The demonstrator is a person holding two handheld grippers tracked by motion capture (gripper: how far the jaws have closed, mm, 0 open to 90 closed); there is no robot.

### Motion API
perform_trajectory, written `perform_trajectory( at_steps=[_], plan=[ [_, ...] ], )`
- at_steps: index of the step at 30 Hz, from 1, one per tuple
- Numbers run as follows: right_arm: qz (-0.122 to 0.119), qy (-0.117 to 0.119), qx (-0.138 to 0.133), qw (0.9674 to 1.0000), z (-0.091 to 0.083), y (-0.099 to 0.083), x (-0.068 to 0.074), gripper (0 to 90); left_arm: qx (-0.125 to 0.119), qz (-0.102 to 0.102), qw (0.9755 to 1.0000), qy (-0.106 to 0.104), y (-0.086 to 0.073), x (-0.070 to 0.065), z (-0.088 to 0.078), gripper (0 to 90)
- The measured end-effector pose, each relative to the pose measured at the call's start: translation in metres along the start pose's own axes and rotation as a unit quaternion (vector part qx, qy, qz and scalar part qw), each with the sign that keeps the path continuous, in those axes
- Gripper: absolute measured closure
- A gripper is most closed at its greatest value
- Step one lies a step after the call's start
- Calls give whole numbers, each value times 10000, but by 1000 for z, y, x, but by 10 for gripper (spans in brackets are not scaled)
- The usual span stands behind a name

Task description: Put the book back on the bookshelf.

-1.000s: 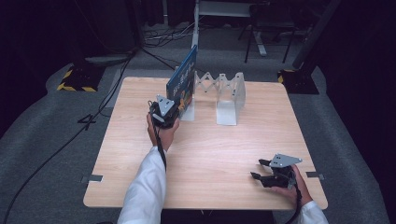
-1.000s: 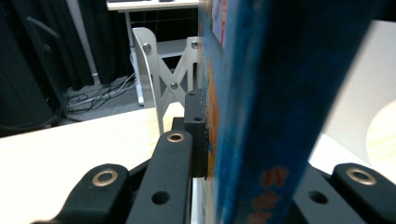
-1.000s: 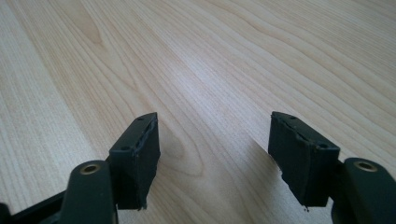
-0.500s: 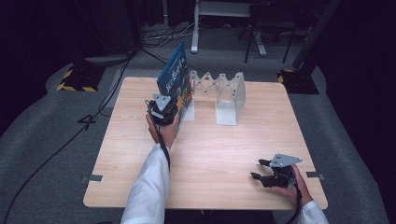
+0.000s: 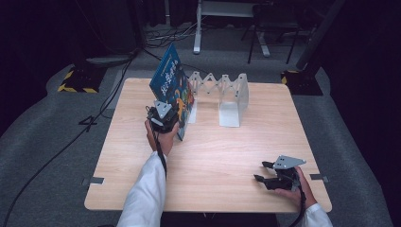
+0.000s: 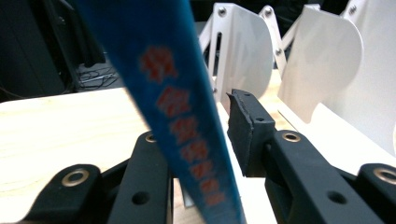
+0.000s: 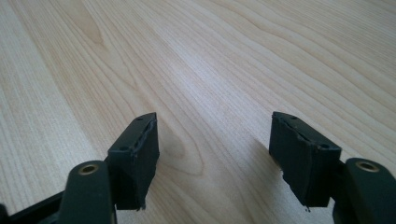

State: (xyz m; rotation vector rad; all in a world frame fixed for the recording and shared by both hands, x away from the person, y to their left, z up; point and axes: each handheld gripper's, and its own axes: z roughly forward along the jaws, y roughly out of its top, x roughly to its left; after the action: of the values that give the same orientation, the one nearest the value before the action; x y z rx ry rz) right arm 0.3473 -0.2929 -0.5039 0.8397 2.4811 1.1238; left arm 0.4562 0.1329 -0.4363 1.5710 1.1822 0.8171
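A blue picture book (image 5: 170, 85) stands on its lower edge on the wooden table (image 5: 227, 151), leaning left, just left of a white folding book rack (image 5: 222, 94). My left gripper (image 5: 163, 116) is at the book's near lower corner. In the left gripper view the blue spine (image 6: 187, 116) runs slanted between the jaws of the left gripper (image 6: 196, 135). It lies against the left jaw, and a small gap shows before the right pad (image 6: 245, 133). My right gripper (image 5: 261, 171) rests near the table's front right, open; nothing lies between the jaws of the right gripper (image 7: 212, 140).
The rack's white dividers (image 6: 322, 70) stand right behind the book. Bare wood (image 7: 210, 56) spreads ahead of the right gripper. Cables (image 5: 71, 137) run over the grey floor at left, and a yellow-black striped base (image 5: 75, 80) sits beyond the table's far left corner.
The book has tipped from nearly upright to leaning left, and my left gripper has shifted slightly left and nearer with it. The right gripper has stayed put.
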Motion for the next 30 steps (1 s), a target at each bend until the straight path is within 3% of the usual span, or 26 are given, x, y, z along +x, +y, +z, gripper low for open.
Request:
perform_trajectory(
  at_steps=[5,10,16,19,24,30],
  plan=[
    [1,-10,3,10000,0,0,0,334,48,163,9998,-74,-6,-2,-1,692],
    [10,-1,2,10000,0,0,0,333,107,188,9997,-90,-10,-3,-1,694],
    [17,5,5,10000,0,0,-1,333,101,238,9996,119,-12,-8,4,713],
    [13,1,3,10000,0,0,0,333,114,98,9998,137,-12,-12,9,718],
    [12,12,4,10000,0,0,-1,333,140,171,9996,200,-11,-21,15,703],
    [12,13,4,10000,0,0,-1,333,173,306,9991,219,-9,-22,16,689]
  ],
)
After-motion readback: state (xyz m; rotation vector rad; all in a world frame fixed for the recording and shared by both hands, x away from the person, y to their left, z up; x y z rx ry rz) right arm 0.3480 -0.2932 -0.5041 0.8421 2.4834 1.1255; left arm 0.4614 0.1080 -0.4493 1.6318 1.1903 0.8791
